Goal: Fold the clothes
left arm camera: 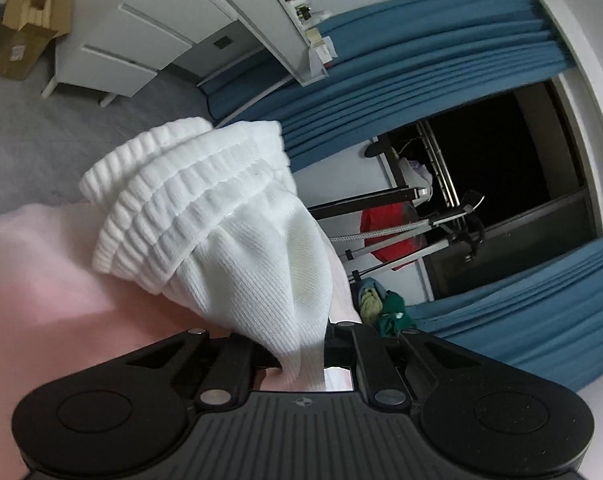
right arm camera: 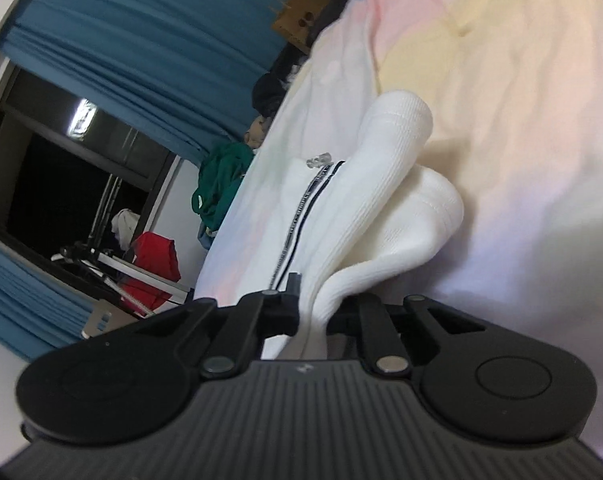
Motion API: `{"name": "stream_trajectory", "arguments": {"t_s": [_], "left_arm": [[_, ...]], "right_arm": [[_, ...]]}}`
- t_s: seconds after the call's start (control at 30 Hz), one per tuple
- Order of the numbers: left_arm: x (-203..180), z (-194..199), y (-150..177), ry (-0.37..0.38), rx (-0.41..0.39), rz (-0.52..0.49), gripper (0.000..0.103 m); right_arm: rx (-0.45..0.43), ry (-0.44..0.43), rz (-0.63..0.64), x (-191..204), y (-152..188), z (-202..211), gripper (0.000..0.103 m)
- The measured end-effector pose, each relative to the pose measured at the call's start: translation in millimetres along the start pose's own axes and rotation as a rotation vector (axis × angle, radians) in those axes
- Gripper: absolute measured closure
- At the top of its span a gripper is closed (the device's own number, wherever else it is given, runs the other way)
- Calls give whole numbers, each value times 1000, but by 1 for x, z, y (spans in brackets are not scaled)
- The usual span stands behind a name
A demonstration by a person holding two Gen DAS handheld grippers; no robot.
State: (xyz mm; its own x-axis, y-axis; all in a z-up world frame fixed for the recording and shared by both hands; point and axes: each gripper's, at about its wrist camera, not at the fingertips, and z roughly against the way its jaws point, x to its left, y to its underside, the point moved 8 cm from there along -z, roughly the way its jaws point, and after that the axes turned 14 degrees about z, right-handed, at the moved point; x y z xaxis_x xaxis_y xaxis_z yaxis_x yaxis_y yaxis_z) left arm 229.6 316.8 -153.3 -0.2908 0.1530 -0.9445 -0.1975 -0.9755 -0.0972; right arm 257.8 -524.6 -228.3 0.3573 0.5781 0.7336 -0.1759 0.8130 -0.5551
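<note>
While the left gripper (left arm camera: 301,354) clamps white socks (left arm camera: 229,216) by the cuffs, the right gripper (right arm camera: 315,312) pinches what seem the toes — bed (right arm camera: 521,160) ahead.

no readable text, stripe lettering blurred

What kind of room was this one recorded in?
Probably a bedroom: pastel bedding lies under the white socks, blue curtains frame a dark window, and a white drawer unit stands on grey carpet.
</note>
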Motion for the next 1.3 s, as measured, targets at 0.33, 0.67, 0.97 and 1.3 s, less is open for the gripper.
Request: {"name": "stream_trajectory", "arguments": {"t_s": [0.33,0.67,0.97,1.3], "left_arm": [[17,84,22,-93,13,-11,93],[34,89,32,-248,30,-94,89],[36,80,43,-354,16,-175,78],[28,114,76,-514,62,-290,28]], "right_arm": [[64,10,-176,-29,15,87,91],[162,46,-213,-62,28,85,91],[187,13,-312,-73,34,84,75],[180,-35,-321,-82,30,66,69]]}}
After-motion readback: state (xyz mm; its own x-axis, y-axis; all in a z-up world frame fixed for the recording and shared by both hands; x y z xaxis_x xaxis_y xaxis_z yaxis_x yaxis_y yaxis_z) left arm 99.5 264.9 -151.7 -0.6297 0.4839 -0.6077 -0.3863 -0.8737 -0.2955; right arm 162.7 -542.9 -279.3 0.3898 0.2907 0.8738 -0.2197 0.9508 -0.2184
